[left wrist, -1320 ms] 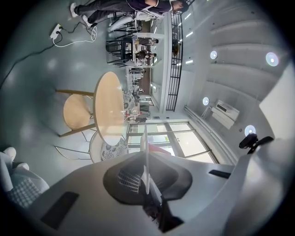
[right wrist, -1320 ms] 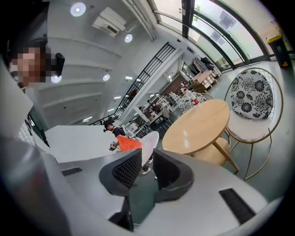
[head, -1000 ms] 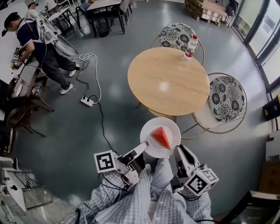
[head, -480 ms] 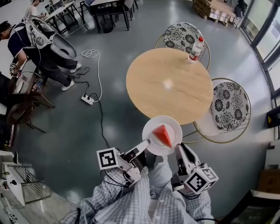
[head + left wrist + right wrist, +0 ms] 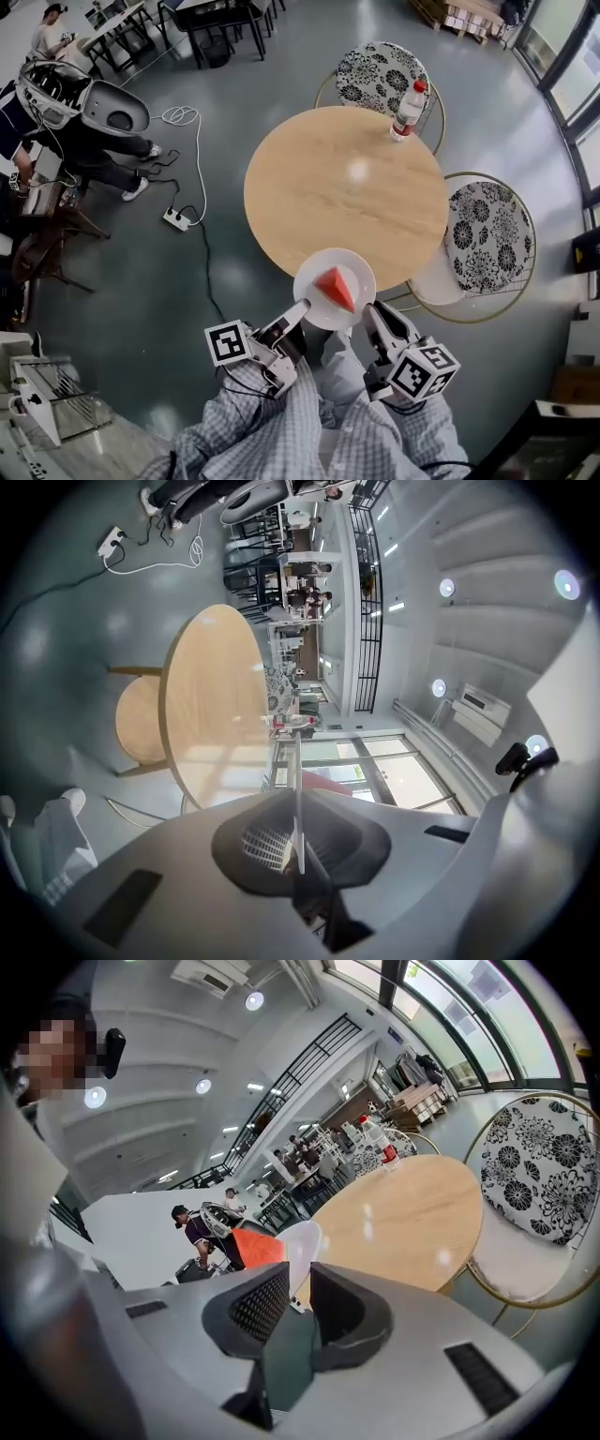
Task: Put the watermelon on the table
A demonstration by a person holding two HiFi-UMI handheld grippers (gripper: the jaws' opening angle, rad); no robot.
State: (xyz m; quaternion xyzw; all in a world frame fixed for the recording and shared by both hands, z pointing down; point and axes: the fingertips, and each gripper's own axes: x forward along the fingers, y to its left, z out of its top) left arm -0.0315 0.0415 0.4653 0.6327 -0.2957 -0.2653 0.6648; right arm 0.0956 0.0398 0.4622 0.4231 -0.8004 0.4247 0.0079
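The left gripper (image 5: 302, 307) is pressed nearly shut on the plate's (image 5: 314, 272) rim, which shows as a thin edge-on line in the left gripper view; the right gripper (image 5: 368, 314) pinches the rim beside it; the watermelon (image 5: 335, 287) lies on the plate, over the table's (image 5: 347, 197) near edge; only the head view shows the plate's top and the bottle (image 5: 406, 111) at the table's far edge.

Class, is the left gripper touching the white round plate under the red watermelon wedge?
Touching. The left gripper view shows the left gripper pinching the white round plate by its rim.
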